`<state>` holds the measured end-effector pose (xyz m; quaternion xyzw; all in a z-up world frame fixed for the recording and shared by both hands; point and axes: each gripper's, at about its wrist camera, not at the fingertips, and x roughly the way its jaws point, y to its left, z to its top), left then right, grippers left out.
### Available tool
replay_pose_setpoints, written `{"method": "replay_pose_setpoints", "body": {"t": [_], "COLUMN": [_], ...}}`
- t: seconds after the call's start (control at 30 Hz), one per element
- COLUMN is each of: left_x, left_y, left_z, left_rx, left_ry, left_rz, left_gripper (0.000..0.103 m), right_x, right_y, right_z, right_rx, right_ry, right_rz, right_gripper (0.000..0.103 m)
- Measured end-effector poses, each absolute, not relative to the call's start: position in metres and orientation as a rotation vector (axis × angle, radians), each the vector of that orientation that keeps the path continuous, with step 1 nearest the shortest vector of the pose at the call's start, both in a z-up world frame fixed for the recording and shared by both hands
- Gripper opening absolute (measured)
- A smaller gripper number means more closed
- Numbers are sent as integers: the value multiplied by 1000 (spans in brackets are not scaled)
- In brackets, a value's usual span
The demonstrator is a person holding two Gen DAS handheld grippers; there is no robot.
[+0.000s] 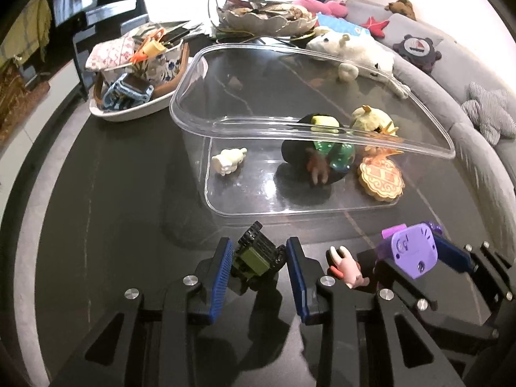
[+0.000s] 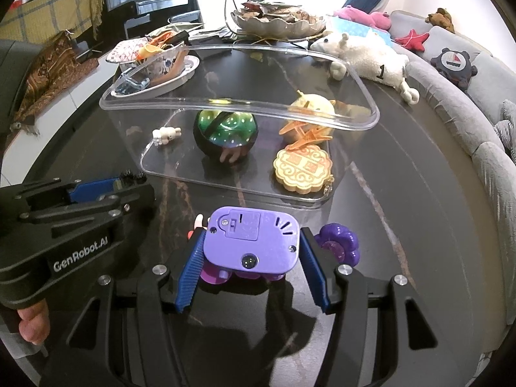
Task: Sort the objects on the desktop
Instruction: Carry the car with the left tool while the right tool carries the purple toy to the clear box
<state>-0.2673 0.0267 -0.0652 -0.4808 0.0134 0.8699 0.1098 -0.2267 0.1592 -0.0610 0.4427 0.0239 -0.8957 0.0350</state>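
Left gripper (image 1: 258, 274): we see its blue fingers set either side of a small green toy truck (image 1: 254, 258) – one pad touching, a gap at the other, so a grip looks close, not closed.
Right gripper (image 2: 248, 258): clamped on a purple toy (image 2: 250, 242), its long side running across, finger to finger.
Clear bin (image 1: 225, 119): straight ahead of both grippers, just beyond the fingertips – its near rim is the edge to clear.
Inside the bin: a white figure (image 1: 229, 160), a dark ball (image 1: 314, 158), a yellow biscuit-shaped charm (image 1: 382, 179).
Between the grippers: a pink rabbit figure (image 1: 345, 266) on the dark table (image 1: 129, 209).
Open room: bare bin floor ahead of the left gripper; the right is nearer the charm.
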Motion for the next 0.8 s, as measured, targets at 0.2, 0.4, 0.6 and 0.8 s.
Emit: {"method": "replay_pose_setpoints", "body": {"t": [0.2,0.4,0.6,0.8], "left_x": [-259,-247,-238,-227], "left_y": [28,30,30,30], "left_z": [-59,-51,-43,-32], "left_rx": [-1405,-1385,-1368,-1350], "left_ry": [65,85,98,107], "left_rz": [2556,2556,2566,2593], "left_gripper": [31,31,31,31], "right_x": [-226,-224,-219,-210], "right_y": [164,165,163,162], "right_z": [-56,-50,-43,-33], "right_rx": [1348,1330,1306,1277], "right_ry": [53,39,36,37], "right_rz": [-2774,-2788,-2795,-2808], "right_gripper": [54,54,54,54]}}
